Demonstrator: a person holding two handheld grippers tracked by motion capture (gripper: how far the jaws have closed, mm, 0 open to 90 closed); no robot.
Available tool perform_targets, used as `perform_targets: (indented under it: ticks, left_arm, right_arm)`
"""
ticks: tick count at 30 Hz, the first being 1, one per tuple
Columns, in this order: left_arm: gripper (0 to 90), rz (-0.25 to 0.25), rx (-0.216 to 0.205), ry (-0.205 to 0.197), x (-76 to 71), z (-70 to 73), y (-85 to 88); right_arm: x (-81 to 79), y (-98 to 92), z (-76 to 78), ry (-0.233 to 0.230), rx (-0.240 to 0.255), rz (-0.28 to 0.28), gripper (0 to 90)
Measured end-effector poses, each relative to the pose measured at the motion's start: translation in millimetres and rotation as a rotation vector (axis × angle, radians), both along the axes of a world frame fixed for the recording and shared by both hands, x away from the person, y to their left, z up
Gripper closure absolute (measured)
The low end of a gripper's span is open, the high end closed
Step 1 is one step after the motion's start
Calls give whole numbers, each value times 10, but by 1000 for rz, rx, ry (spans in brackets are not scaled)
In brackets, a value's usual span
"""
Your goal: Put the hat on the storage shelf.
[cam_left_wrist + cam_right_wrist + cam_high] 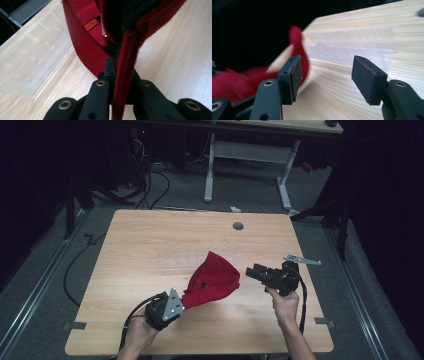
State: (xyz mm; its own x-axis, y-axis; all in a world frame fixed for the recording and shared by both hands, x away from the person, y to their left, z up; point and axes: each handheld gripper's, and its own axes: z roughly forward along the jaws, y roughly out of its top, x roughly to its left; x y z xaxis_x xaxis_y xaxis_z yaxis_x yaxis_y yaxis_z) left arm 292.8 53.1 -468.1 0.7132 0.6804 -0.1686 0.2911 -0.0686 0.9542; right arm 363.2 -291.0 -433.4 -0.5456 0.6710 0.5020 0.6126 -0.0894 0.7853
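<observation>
A red cap [214, 279] with an adjustable back strap and a small orange tag [90, 24] hangs lifted off the wooden table [150, 235], one end raised. My left gripper [183, 302] sits at its lower left, near the front of the table. In the left gripper view that gripper [119, 75] is shut on a thick red edge of the cap [126, 75]. My right gripper [253, 272] is just right of the cap and points left at it. In the right gripper view its jaws [325, 77] stand open with nothing between them, and the blurred cap [297, 45] lies beyond.
A grey round grommet [238, 226] sits near the table's far edge. A faint clear patch [177, 259] lies on the wood left of the cap. A second desk [250, 150] and floor cables [150, 185] are behind the table.
</observation>
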Motion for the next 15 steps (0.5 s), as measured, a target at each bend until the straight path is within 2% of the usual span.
perform_targets:
  ticks: [4,6,7,8,10,11,15]
  left_arm:
    - [854,37,-81,19,75,76,84]
    - [854,53,-107,32,110,88,114]
    - [854,60,-116,38,123,88,126]
    - [854,60,-116,38,123,88,126]
    - [853,71,-136,52,149,84,153]
    - [853,79,-151,66,172,82,170]
    - [853,91,-171,87,222,95,191]
  right_arm:
    - [-10,-21,-191,8,-111,-40,404]
    - [-13,-21,-325,23,-155,-59,400]
    - [-10,-19,-390,27,-185,-68,401]
    - [-10,-19,-390,27,-185,-68,401]
    - [-6,-13,-524,42,-239,-82,398]
    - [-1,-4,-621,54,-284,-102,398]
    - [4,14,-774,57,-362,-122,391]
